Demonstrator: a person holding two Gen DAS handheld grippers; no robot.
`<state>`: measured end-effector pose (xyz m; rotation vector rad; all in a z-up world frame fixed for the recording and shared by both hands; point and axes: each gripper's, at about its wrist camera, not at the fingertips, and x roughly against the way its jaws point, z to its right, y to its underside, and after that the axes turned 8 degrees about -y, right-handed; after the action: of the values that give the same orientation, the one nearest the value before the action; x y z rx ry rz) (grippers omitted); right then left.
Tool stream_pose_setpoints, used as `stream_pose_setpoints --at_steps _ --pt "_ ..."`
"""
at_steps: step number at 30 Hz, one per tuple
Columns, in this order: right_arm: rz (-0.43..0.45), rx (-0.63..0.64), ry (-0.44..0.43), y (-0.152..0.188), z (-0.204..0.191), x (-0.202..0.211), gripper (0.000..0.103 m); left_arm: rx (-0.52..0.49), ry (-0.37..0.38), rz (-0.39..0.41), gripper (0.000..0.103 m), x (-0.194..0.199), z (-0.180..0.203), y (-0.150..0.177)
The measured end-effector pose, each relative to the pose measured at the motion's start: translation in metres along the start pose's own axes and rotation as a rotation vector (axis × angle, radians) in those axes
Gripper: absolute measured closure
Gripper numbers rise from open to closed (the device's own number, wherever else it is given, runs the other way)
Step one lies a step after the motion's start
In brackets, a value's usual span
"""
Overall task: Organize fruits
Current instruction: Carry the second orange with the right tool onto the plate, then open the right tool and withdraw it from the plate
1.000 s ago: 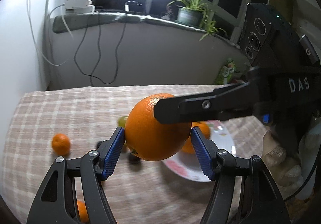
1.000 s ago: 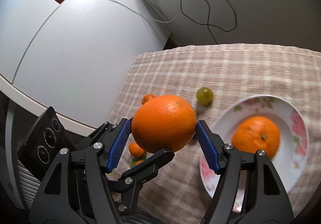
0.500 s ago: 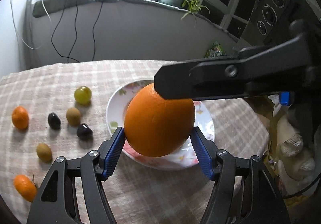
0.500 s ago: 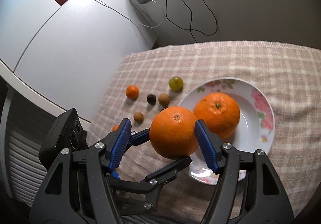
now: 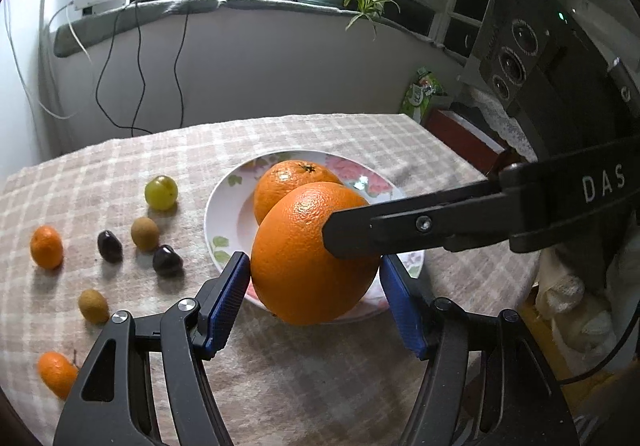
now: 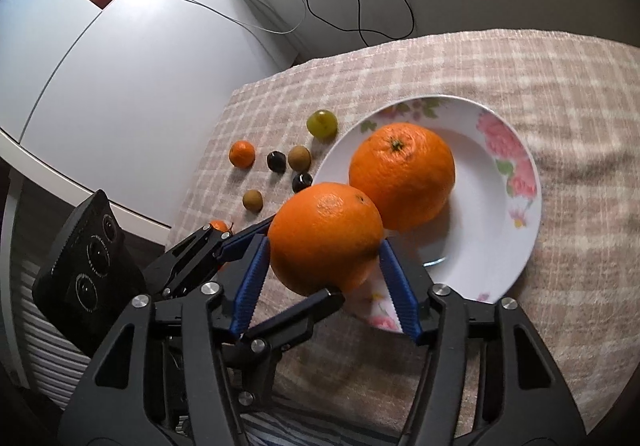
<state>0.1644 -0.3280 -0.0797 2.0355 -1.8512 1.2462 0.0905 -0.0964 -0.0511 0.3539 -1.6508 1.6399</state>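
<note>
Both the left tongs (image 5: 315, 288) and the right tongs (image 6: 322, 278) are clamped crosswise on one large round orange (image 5: 314, 252), held in the air above the near rim of the white floral plate (image 5: 228, 206), just beside the second large orange (image 5: 294, 182) lying on it. With two grips on one smooth ball, uneven release by either could squirt it off the rim onto the checked tabletop (image 5: 320, 374). Lowered carelessly, it could knock the resting orange and roll it toward the small green, brown and dark fruits (image 5: 145, 233) nearby.
</note>
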Motion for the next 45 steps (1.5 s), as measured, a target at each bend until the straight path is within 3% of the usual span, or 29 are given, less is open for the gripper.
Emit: stream_pose_setpoints --at_steps 7,17,22,33,40,45 --pt "0.021 -0.025 0.027 0.005 0.016 0.014 0.043 0.056 0.076 -0.013 0.037 -0.005 0.011 0.001" --pt "0.095 -0.025 0.099 -0.002 0.035 0.043 0.043 0.03 0.081 0.032 0.038 -0.017 0.046 -0.012" --pt "0.127 -0.004 0.13 -0.005 0.033 0.054 0.04 0.055 0.08 0.024 0.038 -0.021 0.042 -0.016" --pt "0.166 0.06 0.153 0.001 0.016 0.051 0.031 0.062 -0.024 0.067 0.038 0.014 0.003 0.003" --pt "0.207 0.205 0.169 0.011 -0.023 0.041 0.029 0.141 -0.127 0.097 0.038 0.055 -0.041 0.039" --pt "0.243 0.324 0.128 0.022 -0.056 0.029 0.029 0.213 -0.23 0.094 0.038 0.079 -0.078 0.068"
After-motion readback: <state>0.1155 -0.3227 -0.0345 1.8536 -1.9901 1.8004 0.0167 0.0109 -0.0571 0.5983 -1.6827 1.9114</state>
